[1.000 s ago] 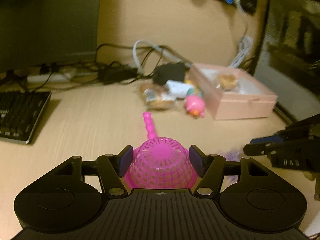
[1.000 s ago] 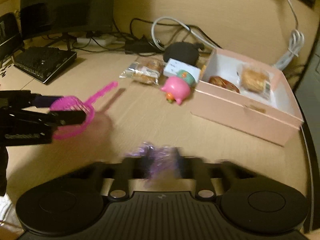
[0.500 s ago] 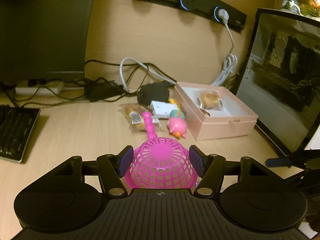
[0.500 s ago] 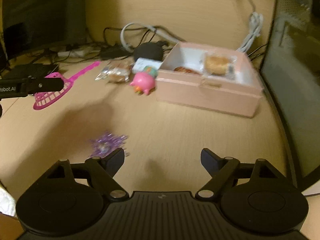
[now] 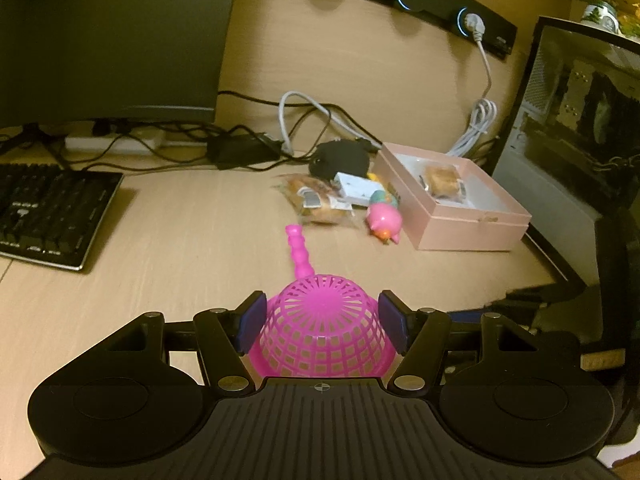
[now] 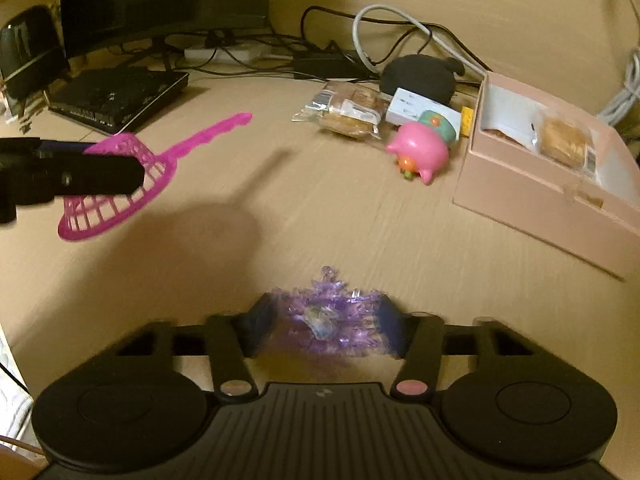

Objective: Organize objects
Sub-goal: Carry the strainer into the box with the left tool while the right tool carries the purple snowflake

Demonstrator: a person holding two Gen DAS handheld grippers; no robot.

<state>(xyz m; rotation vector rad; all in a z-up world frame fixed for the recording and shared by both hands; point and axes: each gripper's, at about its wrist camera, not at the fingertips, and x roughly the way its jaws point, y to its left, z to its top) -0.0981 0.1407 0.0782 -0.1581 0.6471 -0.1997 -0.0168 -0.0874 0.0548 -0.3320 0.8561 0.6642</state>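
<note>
My left gripper (image 5: 321,322) is shut on a pink mesh strainer (image 5: 320,332) and holds it above the desk, its handle pointing away; the strainer also shows in the right wrist view (image 6: 120,184). My right gripper (image 6: 326,326) is closed around a purple spiky crystal toy (image 6: 328,312), which looks blurred. A pink open box (image 5: 460,208) with wrapped pastries stands at the right, and it shows in the right wrist view (image 6: 552,176) too. A pink pig toy (image 6: 420,152), a teal toy (image 6: 438,122), a white card box (image 6: 412,106) and wrapped snacks (image 6: 348,112) lie left of the box.
A black keyboard (image 5: 44,212) lies at the left. A monitor (image 5: 112,36), cables (image 5: 312,112) and a power adapter (image 5: 244,148) sit along the back wall. A black round object (image 6: 416,76) lies behind the snacks. A computer case (image 5: 580,120) stands at the right.
My right gripper was open half a second ago with the purple toy on the desk to its left; now it is closed around the toy. My left gripper still holds the strainer.
</note>
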